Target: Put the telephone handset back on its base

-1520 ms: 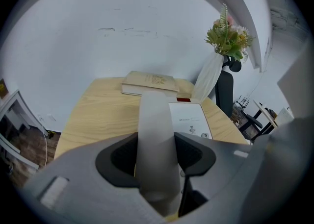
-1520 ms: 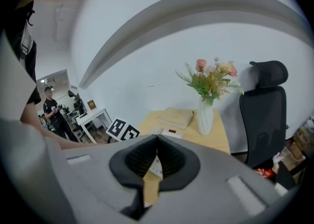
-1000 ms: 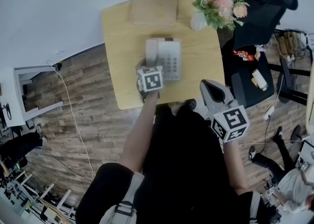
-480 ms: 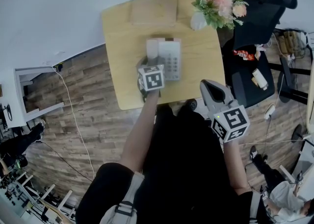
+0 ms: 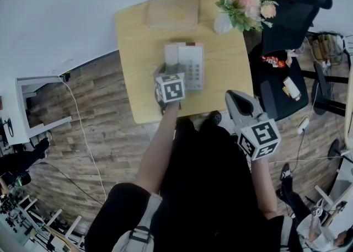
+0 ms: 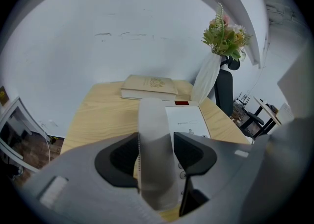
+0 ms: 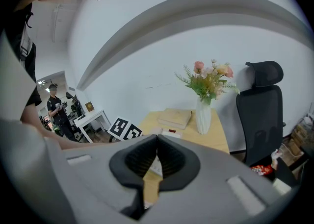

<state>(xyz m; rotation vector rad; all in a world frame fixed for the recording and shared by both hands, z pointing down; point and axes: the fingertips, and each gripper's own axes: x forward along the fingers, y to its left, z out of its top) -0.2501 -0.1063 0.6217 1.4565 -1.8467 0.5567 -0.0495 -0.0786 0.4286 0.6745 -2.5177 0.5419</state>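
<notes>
The white telephone base (image 5: 193, 66) sits mid-table, its keypad to the right. The white handset (image 5: 171, 54) lies along the base's left side, seemingly in its cradle. My left gripper (image 5: 166, 76) reaches over the handset's near end, its marker cube hiding the jaws from above. In the left gripper view the handset (image 6: 154, 120) runs between the two pads of the left gripper (image 6: 156, 140), which press on both of its sides, with the base (image 6: 190, 121) just to the right. My right gripper (image 5: 235, 96) hangs off the table's near right corner, shut and empty (image 7: 157, 137).
A closed tan book (image 5: 172, 12) lies at the back of the wooden table (image 5: 132, 52). A white vase of flowers (image 5: 241, 4) stands at the back right corner. A black office chair (image 5: 293, 14) is right of the table. A white wall is behind.
</notes>
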